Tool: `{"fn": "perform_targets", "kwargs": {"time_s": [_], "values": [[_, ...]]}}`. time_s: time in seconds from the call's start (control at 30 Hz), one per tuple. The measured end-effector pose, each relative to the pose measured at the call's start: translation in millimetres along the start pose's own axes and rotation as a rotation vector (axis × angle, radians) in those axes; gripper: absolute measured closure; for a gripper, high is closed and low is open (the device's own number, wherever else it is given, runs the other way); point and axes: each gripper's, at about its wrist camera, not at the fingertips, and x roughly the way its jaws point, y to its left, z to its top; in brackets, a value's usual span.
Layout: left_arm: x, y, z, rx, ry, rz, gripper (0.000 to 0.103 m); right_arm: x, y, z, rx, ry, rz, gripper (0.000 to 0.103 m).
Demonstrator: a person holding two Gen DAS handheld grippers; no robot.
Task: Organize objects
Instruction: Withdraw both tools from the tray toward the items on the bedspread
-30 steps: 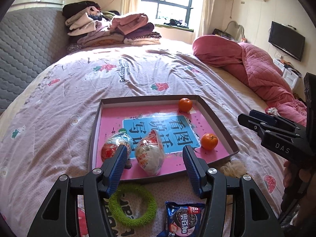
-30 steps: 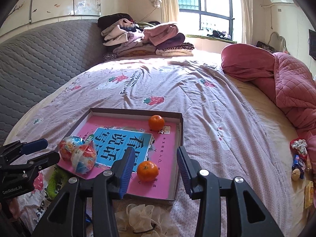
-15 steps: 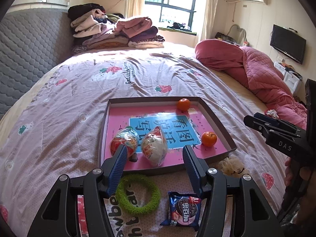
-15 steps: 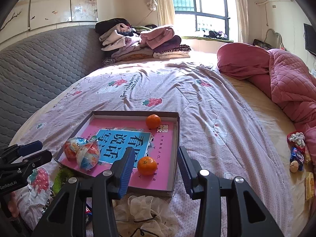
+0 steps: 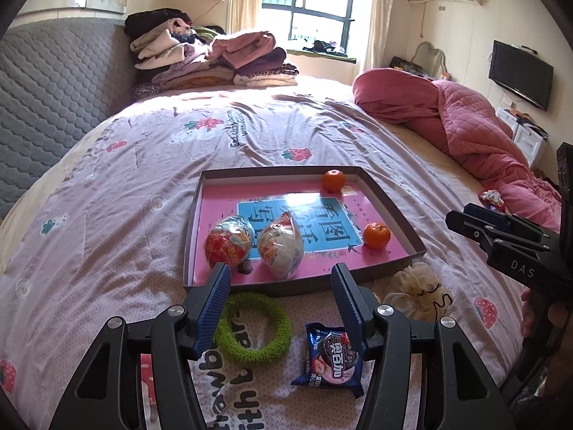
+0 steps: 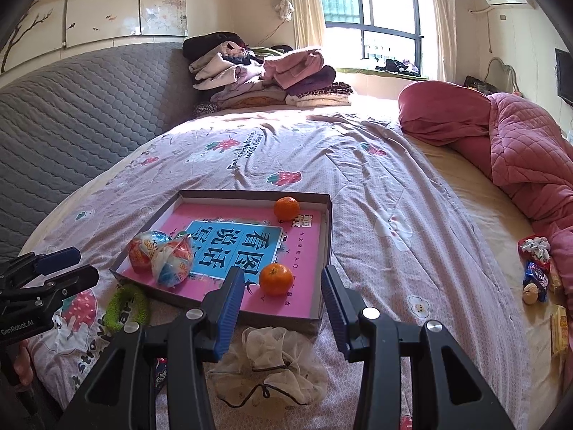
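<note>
Resting on the bed before the tray [image 5: 390, 211]: green ring [image 5: 254, 328], cookie packet [image 5: 331, 360], mesh pouch [image 6: 272, 369] (unsorted). Both left tongs [image 5: 281, 304] and right tongs [image 6: 281, 304] hang spread, empty. Step: selecting; next, descend and pinch.

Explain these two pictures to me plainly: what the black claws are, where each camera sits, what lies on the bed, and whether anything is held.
No robot here: a person holds a two-finger claw in each hand, with a wide-angle camera on each looking along its fingers. One picture is from the left gripper, the other from the right gripper; each also catches the other claw at its edge. Both are open and hold nothing. On the bed sits a shallow tray with two oranges and two wrapped snacks. Outside it, nearer the cameras, lie a green ring, a cookie packet and a cream mesh pouch.
</note>
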Motion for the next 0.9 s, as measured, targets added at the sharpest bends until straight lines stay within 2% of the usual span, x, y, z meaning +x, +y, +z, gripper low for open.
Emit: {"fn": "perform_targets", "kwargs": {"time_s": [0.13, 0.9], "values": [[0, 3, -3, -0.009, 0.004, 0.003, 0.043, 0, 2, -6, -0.008, 0.009, 0.009, 0.052], [2, -13, -30, 0.029, 0.05, 0.003, 0.042, -1, 3, -31, -0.026, 0.056, -0.003, 0.047]]}}
